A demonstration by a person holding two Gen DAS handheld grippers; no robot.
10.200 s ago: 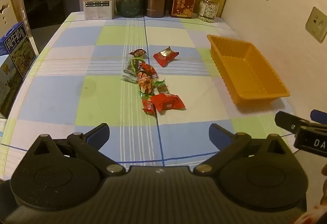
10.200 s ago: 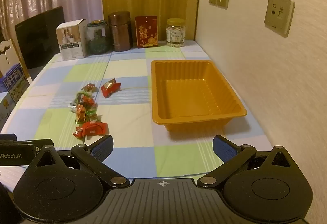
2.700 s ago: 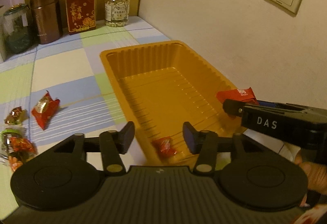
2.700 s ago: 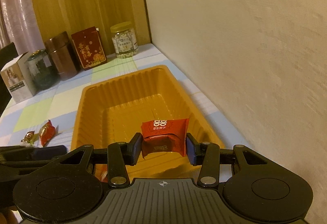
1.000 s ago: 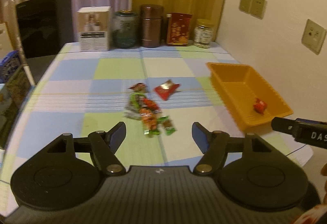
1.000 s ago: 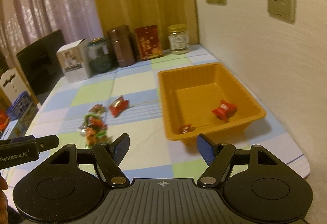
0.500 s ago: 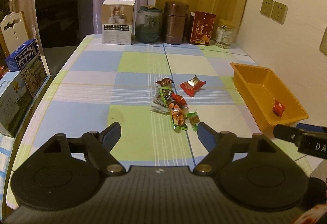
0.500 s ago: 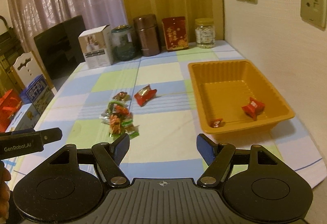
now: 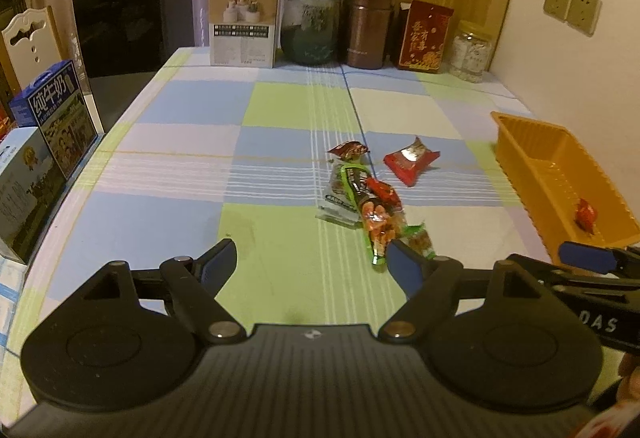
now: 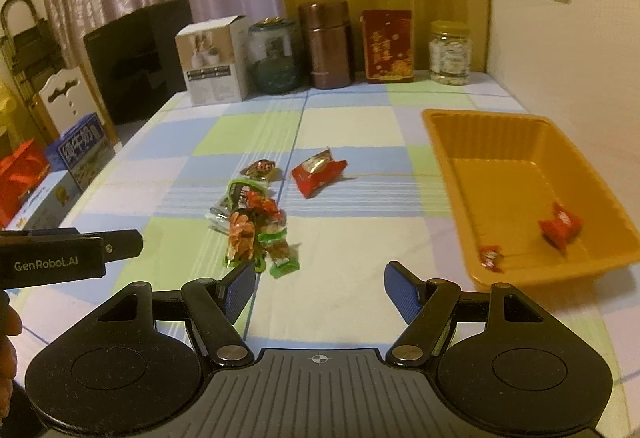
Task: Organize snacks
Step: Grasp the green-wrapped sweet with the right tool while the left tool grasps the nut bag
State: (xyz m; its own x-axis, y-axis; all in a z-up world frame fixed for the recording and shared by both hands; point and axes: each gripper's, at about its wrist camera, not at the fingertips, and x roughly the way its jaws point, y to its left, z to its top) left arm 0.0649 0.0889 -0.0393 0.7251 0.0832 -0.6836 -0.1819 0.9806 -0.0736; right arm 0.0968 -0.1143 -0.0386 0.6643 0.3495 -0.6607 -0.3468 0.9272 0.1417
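Pulled back from the orange tray point(image 10: 448, 142), now holding 2 red packets, both left gripper point(image 9: 310, 262) and right gripper point(image 10: 320, 288) spread empty, snack pile point(image 10: 256, 226) left of tray, long axis running away, nearer left gripper.

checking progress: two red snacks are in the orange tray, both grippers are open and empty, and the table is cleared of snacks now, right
Not cleared. The right wrist view shows a snack pile and a red packet on the tablecloth. The orange tray holds two; the left gripper and right gripper are open.
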